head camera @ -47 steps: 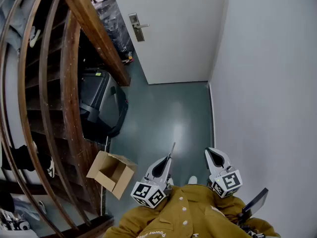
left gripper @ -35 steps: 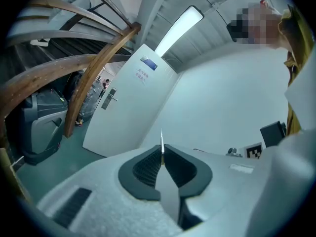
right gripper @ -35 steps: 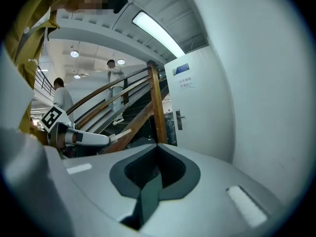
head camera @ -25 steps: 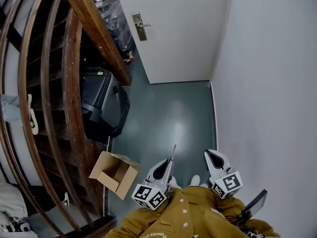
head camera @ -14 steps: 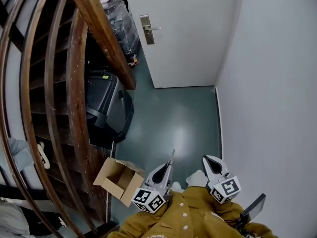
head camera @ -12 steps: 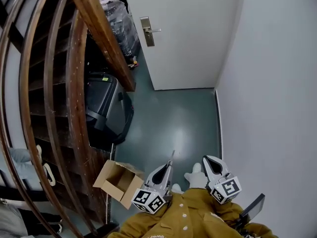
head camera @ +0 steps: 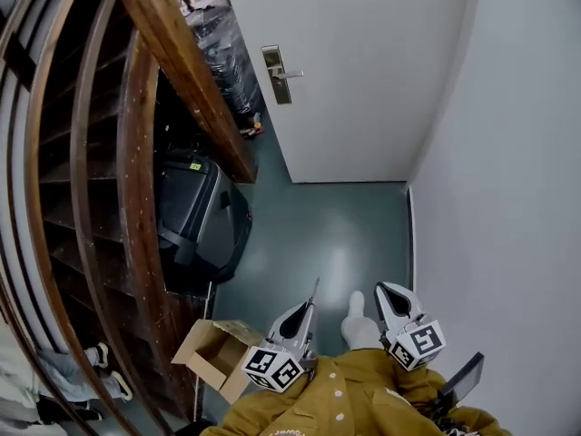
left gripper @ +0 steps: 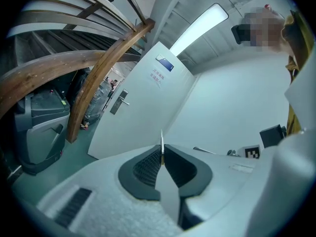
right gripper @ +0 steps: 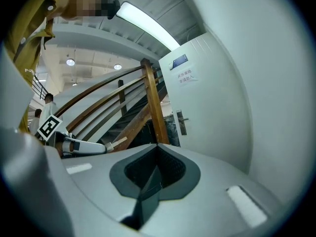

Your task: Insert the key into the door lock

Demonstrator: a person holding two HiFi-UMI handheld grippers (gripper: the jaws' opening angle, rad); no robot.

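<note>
Left gripper (head camera: 307, 309) is clamped on the key (head camera: 314, 291), blade poking out ahead. The door lock (head camera: 275, 74) is well apart, up the hallway, and the keyhole's too small to make out. Right gripper (head camera: 385, 291) is closed with nothing in it. So the key's in hand; walking up, lining up and inserting are all left to do.

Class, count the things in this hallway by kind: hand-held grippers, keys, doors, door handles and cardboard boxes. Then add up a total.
Hand-held grippers: 2, the left hand-held gripper and the right hand-held gripper
Key: 1, held in the left one
Door: 1
Door handle: 1
Cardboard box: 1
Total: 6
</note>
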